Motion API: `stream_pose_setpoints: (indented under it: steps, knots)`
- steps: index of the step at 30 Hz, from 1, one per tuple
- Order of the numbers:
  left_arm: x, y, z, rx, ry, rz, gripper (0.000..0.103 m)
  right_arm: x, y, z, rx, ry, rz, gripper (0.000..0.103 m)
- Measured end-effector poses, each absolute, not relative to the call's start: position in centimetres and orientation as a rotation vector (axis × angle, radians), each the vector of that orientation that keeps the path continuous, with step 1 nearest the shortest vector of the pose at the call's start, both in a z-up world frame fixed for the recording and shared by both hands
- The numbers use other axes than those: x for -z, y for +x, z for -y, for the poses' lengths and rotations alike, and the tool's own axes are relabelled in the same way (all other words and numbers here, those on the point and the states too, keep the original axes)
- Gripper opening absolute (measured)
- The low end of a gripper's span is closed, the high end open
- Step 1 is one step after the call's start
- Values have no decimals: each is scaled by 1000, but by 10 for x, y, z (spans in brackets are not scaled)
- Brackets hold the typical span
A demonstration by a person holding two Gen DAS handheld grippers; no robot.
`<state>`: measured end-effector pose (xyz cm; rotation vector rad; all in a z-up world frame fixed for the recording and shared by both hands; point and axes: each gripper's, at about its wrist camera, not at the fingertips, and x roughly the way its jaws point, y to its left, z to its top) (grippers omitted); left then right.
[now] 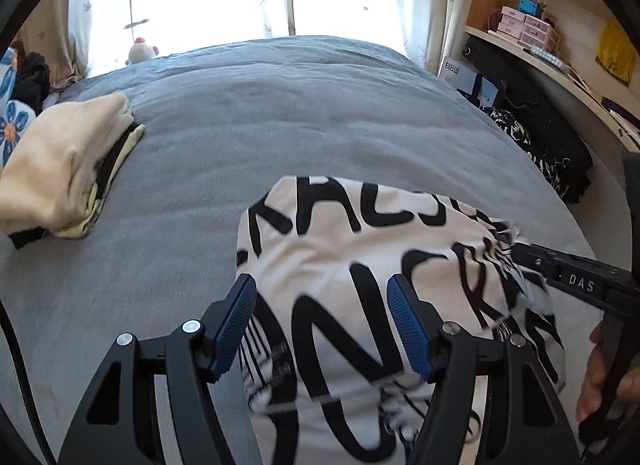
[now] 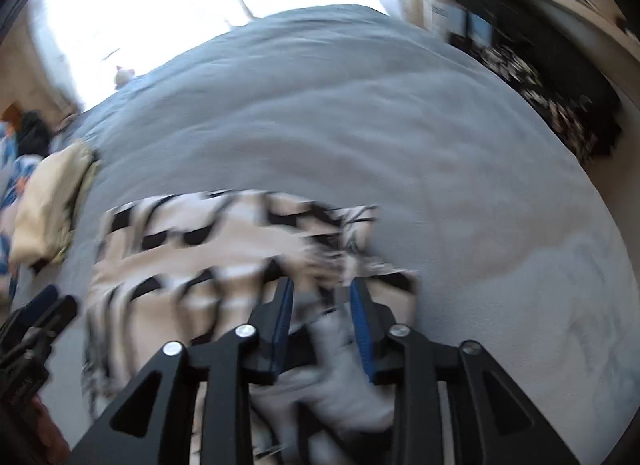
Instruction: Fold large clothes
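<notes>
A white garment with big black letters lies partly folded on the grey bed cover. My left gripper hovers over its near part, open, with the blue pads wide apart and the cloth showing flat below them. My right gripper reaches in from the right to the garment's bunched right edge. In the blurred right wrist view the right gripper has its pads a short way apart, with crumpled cloth of the garment in the gap. The left gripper shows at the left edge.
A folded cream pile of clothes lies on the bed at the left. Beside the bed on the right stand a black bag, patterned cloth and wooden shelves. A plush toy sits at the far edge by the bright window. A hand holds the right gripper.
</notes>
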<state>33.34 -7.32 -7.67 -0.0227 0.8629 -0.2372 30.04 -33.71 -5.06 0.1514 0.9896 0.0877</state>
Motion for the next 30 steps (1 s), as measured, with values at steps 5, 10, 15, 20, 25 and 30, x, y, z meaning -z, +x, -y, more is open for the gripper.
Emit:
stream_pose_setpoints:
  steps: [5,10,15,20,25,30]
  knots:
    - [85,303,76,229,-61,-869,66,47,277,302,-185,97,-944,30]
    - [123,296,72,169,-23,-936,67,88,265,318,-134,71,-1032,27]
    - [127,281,56,149,-17,-879,72,87,245,370,-8,175,-1008,23]
    - [124,276,47,142,-52,-884,72,86,229,395,63,207,-1015,31]
    - [116,271,43,123,-48,-893,72,69,216,396,56,205,-998,31]
    - [103,259,35,118,-63,-915,75,59,208,389,22,216,-999,31]
